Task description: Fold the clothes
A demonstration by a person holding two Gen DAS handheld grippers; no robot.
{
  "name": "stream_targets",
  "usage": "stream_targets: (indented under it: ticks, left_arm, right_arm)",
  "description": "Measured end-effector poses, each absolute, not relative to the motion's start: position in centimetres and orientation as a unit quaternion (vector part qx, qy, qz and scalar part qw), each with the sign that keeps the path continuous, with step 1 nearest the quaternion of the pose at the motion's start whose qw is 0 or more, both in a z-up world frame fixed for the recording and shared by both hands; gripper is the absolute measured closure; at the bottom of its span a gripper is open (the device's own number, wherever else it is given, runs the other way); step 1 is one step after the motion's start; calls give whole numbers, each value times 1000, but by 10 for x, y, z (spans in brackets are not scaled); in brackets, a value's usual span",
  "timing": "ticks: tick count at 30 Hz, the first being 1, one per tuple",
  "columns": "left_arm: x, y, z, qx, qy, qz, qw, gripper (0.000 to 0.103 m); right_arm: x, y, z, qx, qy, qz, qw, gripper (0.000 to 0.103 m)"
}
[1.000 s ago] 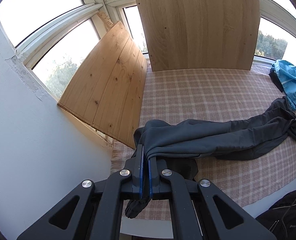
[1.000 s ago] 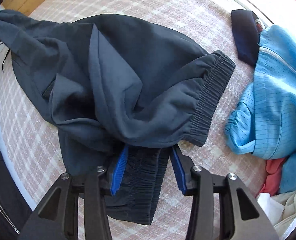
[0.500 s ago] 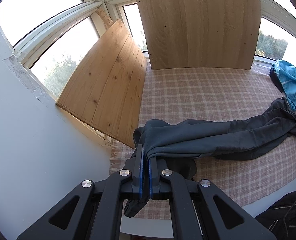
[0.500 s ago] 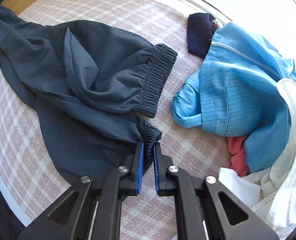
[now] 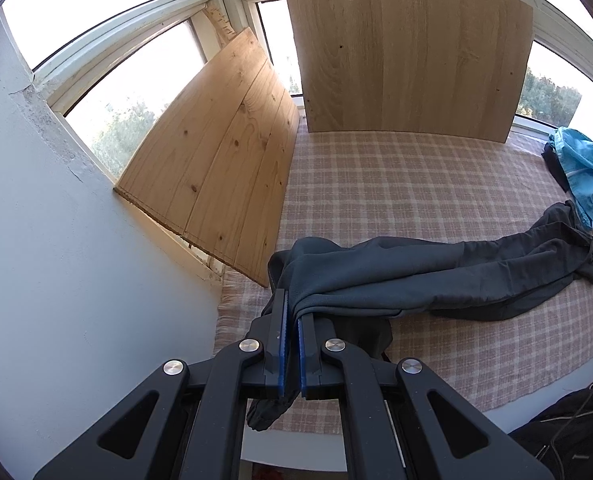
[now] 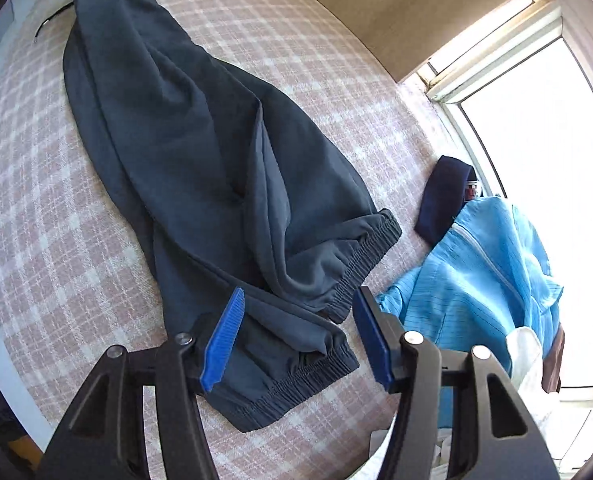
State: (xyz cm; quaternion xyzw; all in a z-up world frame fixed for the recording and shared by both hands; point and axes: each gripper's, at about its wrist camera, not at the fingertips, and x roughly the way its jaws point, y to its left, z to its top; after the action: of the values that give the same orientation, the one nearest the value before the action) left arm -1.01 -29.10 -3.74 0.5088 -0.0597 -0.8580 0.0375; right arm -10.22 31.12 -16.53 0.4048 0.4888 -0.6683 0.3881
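1. Trousers (image 5: 436,276), dark grey, lie stretched across the checked cloth (image 5: 376,184), and both elastic cuffs (image 6: 360,252) are spread flat on it.
2. We keep our left gripper (image 5: 290,308) clamped on the waist end of the trousers.
3. Our right gripper (image 6: 298,304) hovers above the cuffs, its jaws opening with nothing pinched between them.
4. Beyond the cuffs we see a blue jacket (image 6: 480,272) on the same cloth, with a navy garment (image 6: 440,196) beside it.
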Motion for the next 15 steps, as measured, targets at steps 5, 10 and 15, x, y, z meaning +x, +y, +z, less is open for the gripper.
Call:
stream_targets:
  ticks: [5,10,15]
  left_arm:
    - [-8,-290,-36,511,-56,-857,42,99]
    - [-8,-287,-35,516,-61,-853,46,99]
    - [-6,-286,-33,519,-62,-851,52,99]
  right_arm:
    - [-103,309,-187,380,533,-638,406,47]
    - [-114,298,-191,352,551,-623,429,47]
    - [-138,288,-216,405,548,-572,457,47]
